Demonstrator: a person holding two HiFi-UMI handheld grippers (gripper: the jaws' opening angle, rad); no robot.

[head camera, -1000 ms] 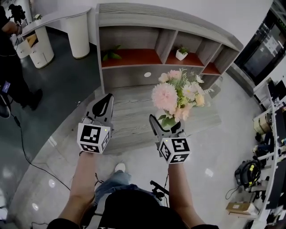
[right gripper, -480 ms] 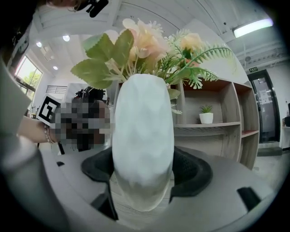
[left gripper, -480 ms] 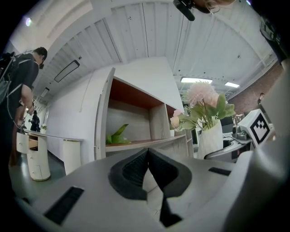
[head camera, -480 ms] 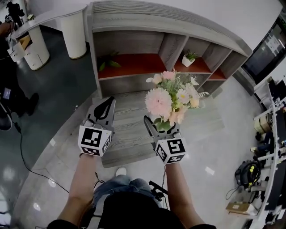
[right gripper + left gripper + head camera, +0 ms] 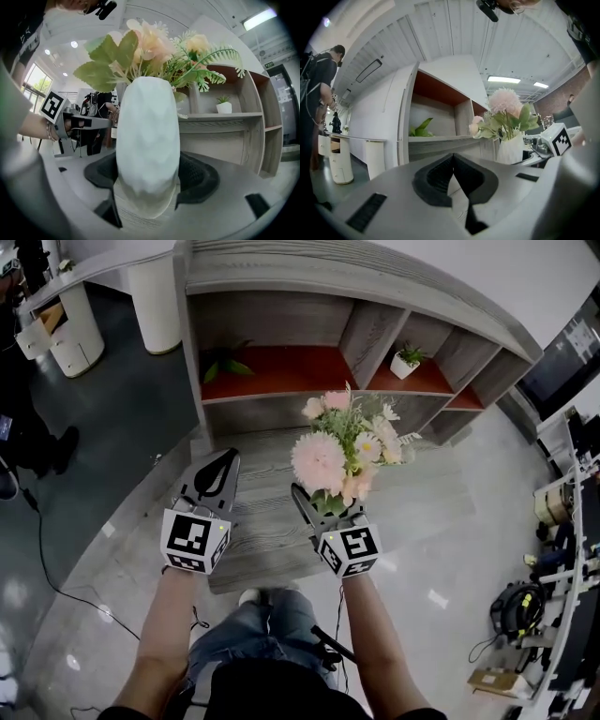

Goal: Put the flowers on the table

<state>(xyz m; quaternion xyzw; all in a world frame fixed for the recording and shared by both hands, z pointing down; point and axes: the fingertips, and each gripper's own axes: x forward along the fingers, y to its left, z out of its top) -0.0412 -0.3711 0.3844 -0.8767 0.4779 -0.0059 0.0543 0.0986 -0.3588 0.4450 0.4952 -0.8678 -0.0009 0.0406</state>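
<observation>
A bunch of pink and cream flowers (image 5: pixel 339 448) stands in a white vase (image 5: pixel 147 140). My right gripper (image 5: pixel 328 513) is shut on the vase, one jaw on each side of its lower body (image 5: pixel 147 174). It holds the vase upright over the grey wood table (image 5: pixel 267 521); I cannot tell whether the base touches the top. My left gripper (image 5: pixel 225 459) hangs to the left of the flowers over the same table, shut with nothing in it (image 5: pixel 452 159). From the left gripper view the flowers (image 5: pixel 506 110) and vase (image 5: pixel 509 147) show at the right.
A grey shelf unit (image 5: pixel 375 324) with red-backed bays stands behind the table. It holds a green plant (image 5: pixel 225 362) and a small potted plant (image 5: pixel 407 360). White round cabinets (image 5: pixel 70 329) and a person (image 5: pixel 23 418) are at the left, with cluttered racks (image 5: pixel 562 549) at the right.
The shelf unit and table have come nearer in the head view. Both grippers sit lower and further left in the picture. The right gripper still grips the vase.
</observation>
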